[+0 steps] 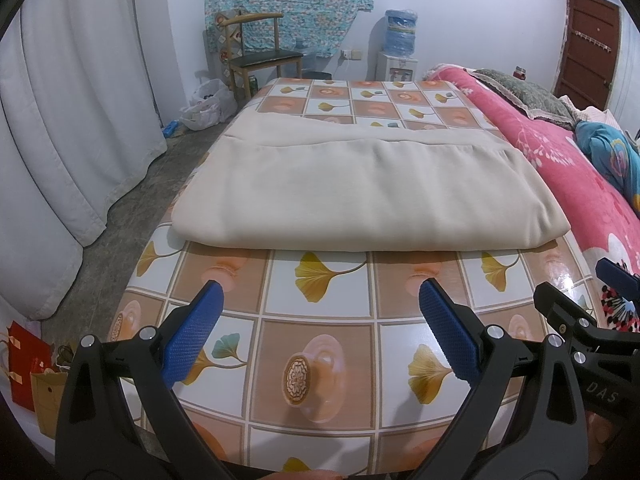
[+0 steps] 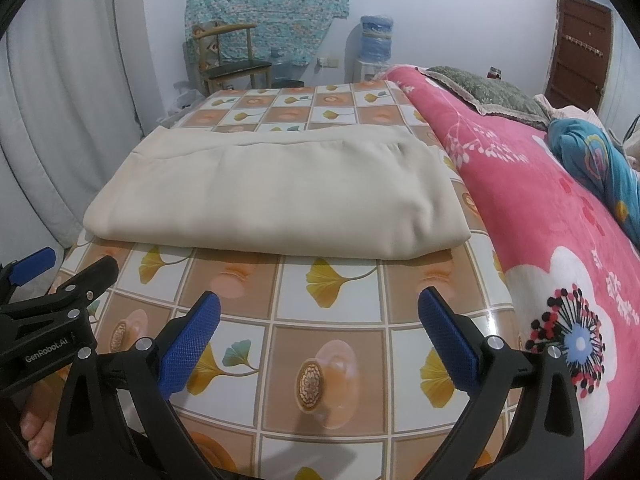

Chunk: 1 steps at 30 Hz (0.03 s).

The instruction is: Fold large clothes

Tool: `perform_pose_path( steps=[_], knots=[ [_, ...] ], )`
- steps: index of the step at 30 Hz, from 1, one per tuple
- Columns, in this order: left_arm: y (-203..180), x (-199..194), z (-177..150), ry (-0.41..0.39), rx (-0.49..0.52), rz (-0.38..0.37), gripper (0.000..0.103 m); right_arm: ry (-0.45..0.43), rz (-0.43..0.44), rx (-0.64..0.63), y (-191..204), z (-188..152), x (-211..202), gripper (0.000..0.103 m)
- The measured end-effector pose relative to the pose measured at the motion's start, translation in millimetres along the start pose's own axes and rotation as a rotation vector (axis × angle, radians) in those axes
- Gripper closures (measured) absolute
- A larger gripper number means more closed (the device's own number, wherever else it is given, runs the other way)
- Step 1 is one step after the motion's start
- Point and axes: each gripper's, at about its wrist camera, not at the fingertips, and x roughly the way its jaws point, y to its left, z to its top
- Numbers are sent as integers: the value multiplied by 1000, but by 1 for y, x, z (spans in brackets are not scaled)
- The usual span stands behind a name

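A beige garment [image 1: 352, 188] lies folded into a wide flat rectangle on the patterned table [image 1: 320, 328]; it also shows in the right wrist view [image 2: 276, 192]. My left gripper [image 1: 320, 292] is open and empty, held above the table's near part, short of the garment's front edge. My right gripper [image 2: 320, 304] is open and empty too, beside the left one and likewise short of the garment. The right gripper shows at the right edge of the left wrist view [image 1: 580, 292], and the left gripper shows at the left edge of the right wrist view [image 2: 68, 272].
A bed with a pink floral blanket [image 2: 560, 220] runs along the table's right side. White curtains [image 1: 60, 120] hang at the left. A wooden chair [image 1: 260, 52] and a water dispenser [image 1: 400, 52] stand at the far wall. Bags [image 1: 32, 368] sit on the floor, lower left.
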Motion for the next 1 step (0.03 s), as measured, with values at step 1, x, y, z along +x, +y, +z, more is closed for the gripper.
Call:
perform_pose_path(
  steps=[1],
  knots=[
    [0, 0, 0, 0, 0, 1, 8, 0, 0, 0, 0, 0, 0, 7]
  ],
)
